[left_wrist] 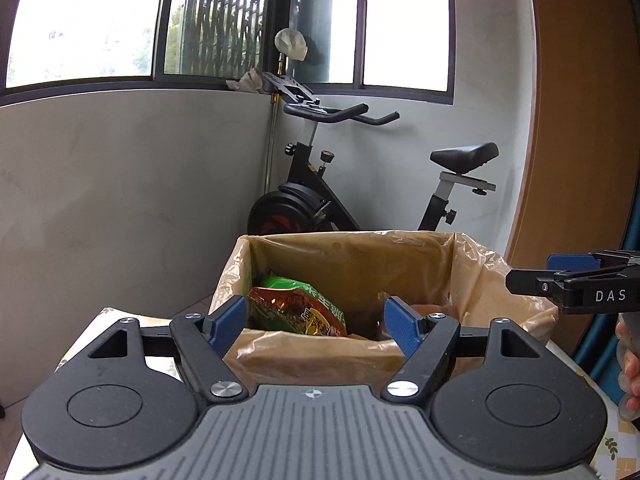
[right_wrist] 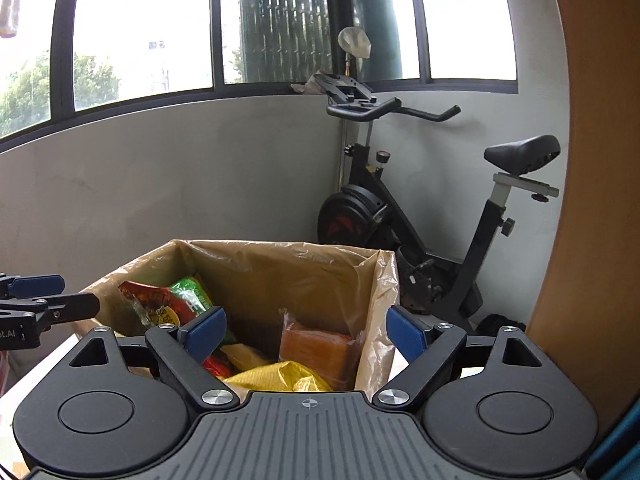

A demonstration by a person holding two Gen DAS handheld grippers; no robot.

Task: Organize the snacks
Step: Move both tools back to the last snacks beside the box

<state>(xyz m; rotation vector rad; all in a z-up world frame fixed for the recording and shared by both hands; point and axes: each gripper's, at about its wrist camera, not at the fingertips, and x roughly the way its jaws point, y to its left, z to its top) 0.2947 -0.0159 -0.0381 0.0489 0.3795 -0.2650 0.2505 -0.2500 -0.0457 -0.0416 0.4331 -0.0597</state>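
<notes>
Both tongs, left tongs (left_wrist: 314, 322) and right tongs (right_wrist: 306, 330), are gaping empty; at 12 o'clock, the lined box (right_wrist: 320, 268) is holding snack packets (right_wrist: 176, 304).

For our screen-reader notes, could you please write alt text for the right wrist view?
The right tongs hang open and empty over a plastic-lined box holding snack packets: green-red, orange, yellow. The left tongs enter at left; an exercise bike stands behind.
</notes>
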